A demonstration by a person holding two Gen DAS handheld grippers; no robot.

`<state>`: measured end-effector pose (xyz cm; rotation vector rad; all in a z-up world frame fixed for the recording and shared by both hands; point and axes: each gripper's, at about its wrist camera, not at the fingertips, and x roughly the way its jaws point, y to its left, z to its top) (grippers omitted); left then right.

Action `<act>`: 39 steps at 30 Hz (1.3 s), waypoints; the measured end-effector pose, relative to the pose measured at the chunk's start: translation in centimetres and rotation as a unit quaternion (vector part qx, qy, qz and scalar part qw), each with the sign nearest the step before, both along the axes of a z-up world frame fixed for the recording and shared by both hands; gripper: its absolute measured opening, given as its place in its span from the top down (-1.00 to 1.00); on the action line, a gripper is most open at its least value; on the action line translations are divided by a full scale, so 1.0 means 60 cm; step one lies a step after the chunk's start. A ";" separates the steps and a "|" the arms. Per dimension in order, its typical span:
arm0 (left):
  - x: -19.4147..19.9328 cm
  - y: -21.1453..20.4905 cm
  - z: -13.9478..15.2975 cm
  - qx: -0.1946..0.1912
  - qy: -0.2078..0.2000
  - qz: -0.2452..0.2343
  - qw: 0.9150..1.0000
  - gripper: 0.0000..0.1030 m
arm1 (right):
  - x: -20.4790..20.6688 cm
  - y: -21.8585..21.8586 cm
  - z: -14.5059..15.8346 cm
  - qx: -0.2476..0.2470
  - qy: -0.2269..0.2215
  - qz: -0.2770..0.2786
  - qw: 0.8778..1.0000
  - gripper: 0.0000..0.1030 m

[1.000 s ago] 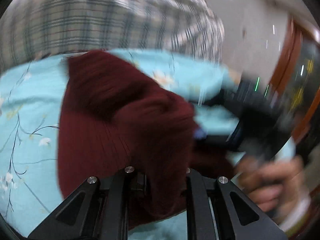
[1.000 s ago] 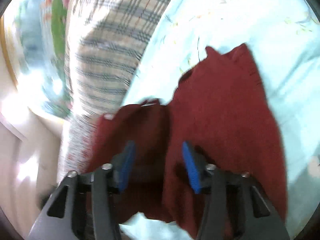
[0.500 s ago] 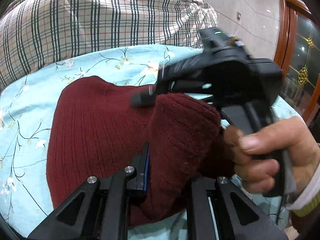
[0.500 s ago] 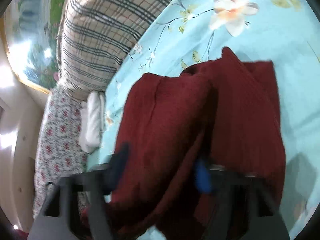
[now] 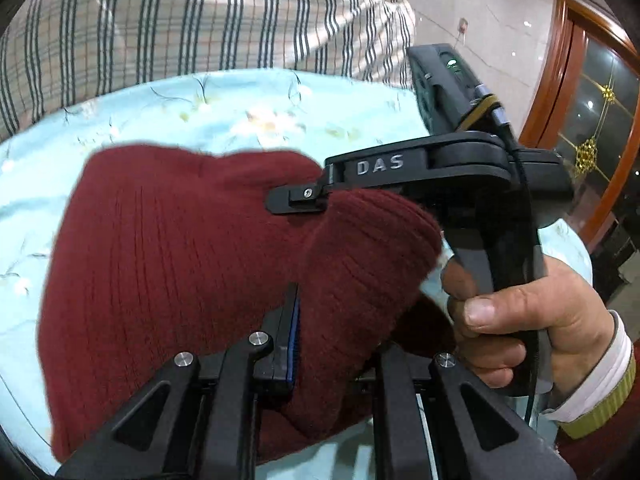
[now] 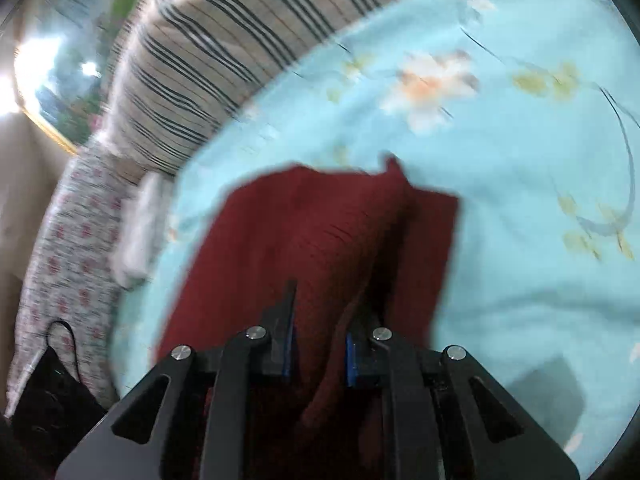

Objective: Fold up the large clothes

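Observation:
A dark red ribbed knit sweater [image 5: 168, 264] lies bunched on a light blue floral bedsheet [image 5: 224, 112]. My left gripper [image 5: 336, 340] is shut on a thick fold of the sweater. My right gripper [image 6: 318, 320] is shut on another fold of the sweater [image 6: 320, 232], which hangs from it onto the sheet [image 6: 520, 184]. In the left wrist view the right gripper's black body [image 5: 472, 176] and the hand holding it [image 5: 520, 320] sit just right of the fold, with one finger [image 5: 298, 200] resting on top of the sweater.
A plaid quilt [image 5: 200, 20] is heaped behind the sheet and also shows in the right wrist view [image 6: 224, 40]. A floral cloth [image 6: 68, 248], a white item [image 6: 140, 228] and a black bag [image 6: 44, 396] lie left. A wooden door [image 5: 580, 128] stands right.
The right gripper has moved lower and to the right in the left wrist view, with the fold. Less sweater fills the right wrist view. Both grippers have stayed shut on it.

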<state>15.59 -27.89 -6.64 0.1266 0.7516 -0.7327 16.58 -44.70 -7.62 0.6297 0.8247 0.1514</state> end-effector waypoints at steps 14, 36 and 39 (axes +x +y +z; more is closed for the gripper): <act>0.013 -0.001 0.013 -0.010 0.031 -0.029 0.999 0.42 | -0.011 -0.019 0.005 -0.012 -0.007 -0.030 0.999 0.54; 0.167 0.260 0.043 -0.160 0.193 0.067 0.966 -0.59 | -0.069 -0.012 0.039 -0.021 0.015 -0.038 0.999 -0.51; 0.211 0.249 0.003 -0.154 0.243 0.062 0.956 -0.59 | -0.056 -0.013 0.027 0.007 0.024 -0.030 0.999 -0.52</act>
